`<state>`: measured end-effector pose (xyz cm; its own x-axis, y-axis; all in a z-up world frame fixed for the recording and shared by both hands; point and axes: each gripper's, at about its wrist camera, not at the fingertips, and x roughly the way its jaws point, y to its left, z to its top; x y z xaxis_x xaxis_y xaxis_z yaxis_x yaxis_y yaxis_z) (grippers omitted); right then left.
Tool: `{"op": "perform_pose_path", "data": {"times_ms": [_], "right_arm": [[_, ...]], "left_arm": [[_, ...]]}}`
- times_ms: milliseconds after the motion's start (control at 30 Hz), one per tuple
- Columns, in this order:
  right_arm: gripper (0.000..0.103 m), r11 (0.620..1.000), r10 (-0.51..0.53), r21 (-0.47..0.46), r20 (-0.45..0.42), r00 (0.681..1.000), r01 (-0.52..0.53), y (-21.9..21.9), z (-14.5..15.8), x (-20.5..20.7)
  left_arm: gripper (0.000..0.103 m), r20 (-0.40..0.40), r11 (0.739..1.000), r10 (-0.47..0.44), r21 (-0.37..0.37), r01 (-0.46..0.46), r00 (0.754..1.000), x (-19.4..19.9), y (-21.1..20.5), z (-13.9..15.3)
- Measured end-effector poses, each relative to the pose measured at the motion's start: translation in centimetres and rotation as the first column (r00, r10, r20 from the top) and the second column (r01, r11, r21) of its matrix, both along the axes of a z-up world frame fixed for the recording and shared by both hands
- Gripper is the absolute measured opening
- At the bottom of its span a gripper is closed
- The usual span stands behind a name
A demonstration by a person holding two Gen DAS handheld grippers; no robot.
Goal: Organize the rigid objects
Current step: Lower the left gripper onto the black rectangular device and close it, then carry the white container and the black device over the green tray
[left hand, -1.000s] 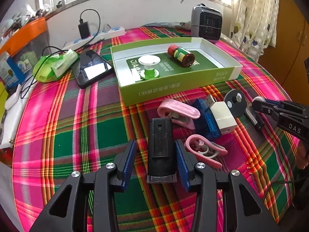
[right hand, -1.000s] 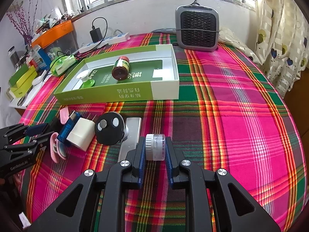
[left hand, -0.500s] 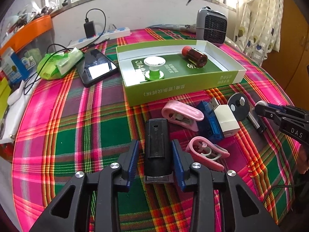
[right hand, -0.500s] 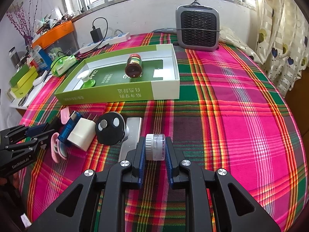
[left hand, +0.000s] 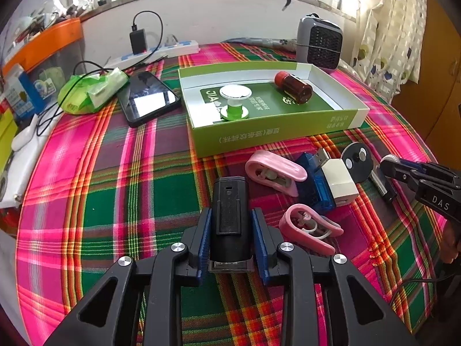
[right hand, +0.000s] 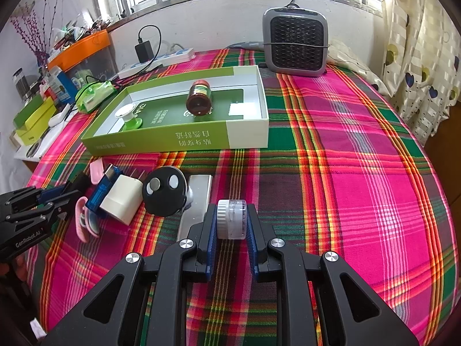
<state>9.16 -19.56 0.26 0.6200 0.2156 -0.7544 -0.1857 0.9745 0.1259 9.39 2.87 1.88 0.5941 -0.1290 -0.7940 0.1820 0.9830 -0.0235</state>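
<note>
fingers of my left gripper [left hand: 230,238] are clamped on a black block [left hand: 229,217] above the plaid cloth [left hand: 121,201]. my right gripper [right hand: 230,225] pinches a small clear jar [right hand: 232,219] beside the black fob [right hand: 164,191]. the green box [right hand: 178,141] holds a brown bottle [right hand: 198,101] on its side.

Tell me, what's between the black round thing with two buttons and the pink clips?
In the right wrist view, a white plug and a blue USB stick lie between the black round remote and the pink clips.
</note>
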Motion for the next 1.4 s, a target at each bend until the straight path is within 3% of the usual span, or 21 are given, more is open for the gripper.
{"op": "perform_pose_path", "data": {"times_ms": [400, 800, 1400], "right_arm": [[0.020, 1.000, 0.002, -0.003, 0.014, 1.000, -0.002, 0.0, 0.4, -0.2], [0.020, 1.000, 0.001, -0.006, 0.059, 0.998, 0.000, -0.3, 2.1, -0.1], [0.020, 0.999, 0.032, -0.020, 0.140, 0.990, -0.029, 0.6, 6.1, 4.1]], "left_arm": [[0.026, -0.009, 1.000, 0.008, -0.022, -0.008, 1.000, -0.3, 0.2, 0.2], [0.026, 0.044, 1.000, 0.001, -0.022, 0.000, 0.999, -0.4, -0.1, 2.7], [0.026, 0.101, 0.997, -0.021, -0.065, 0.028, 0.995, 3.8, -1.5, 6.2]]}}
